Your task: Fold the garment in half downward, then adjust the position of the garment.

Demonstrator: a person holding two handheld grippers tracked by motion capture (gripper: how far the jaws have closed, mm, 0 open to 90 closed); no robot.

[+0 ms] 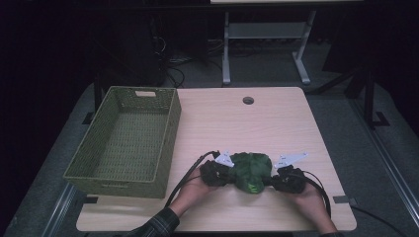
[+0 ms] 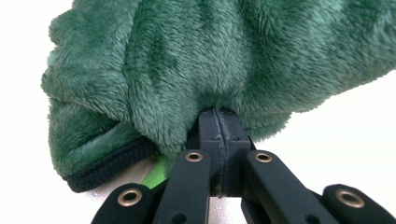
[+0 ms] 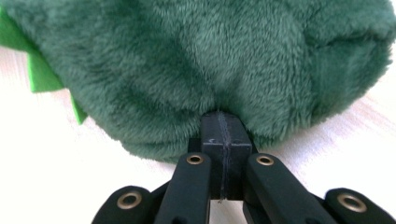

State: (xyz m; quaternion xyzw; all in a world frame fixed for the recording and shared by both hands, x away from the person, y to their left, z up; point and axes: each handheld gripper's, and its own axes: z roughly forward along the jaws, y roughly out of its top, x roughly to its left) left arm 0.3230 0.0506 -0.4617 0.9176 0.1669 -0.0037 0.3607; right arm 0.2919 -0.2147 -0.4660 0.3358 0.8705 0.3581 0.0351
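- Green fleece, fluffy and bunched up: that's the garment (image 1: 251, 170) we've got between our two grippers, resting on the wooden table (image 1: 257, 123).
- Our left gripper (image 2: 219, 122) has its jaws pressed together with a fold of the fleece pinched at the tips, so it's clamped on the garment's left end.
- From that gripper we also see a dark knit cuff (image 2: 109, 164) low on its left side, and a bit of bright green trim (image 2: 156, 173) tucked just beside it.
- Our right gripper (image 3: 223, 122) is doing the same on the other end: jaws tight together, fleece caught right at the tips.
- The bright green trim also pokes out at the far left of the right gripper's view.
- Beyond our left gripper, off to its left, sits a green woven basket (image 1: 170, 128), near the fleece but not touching it.
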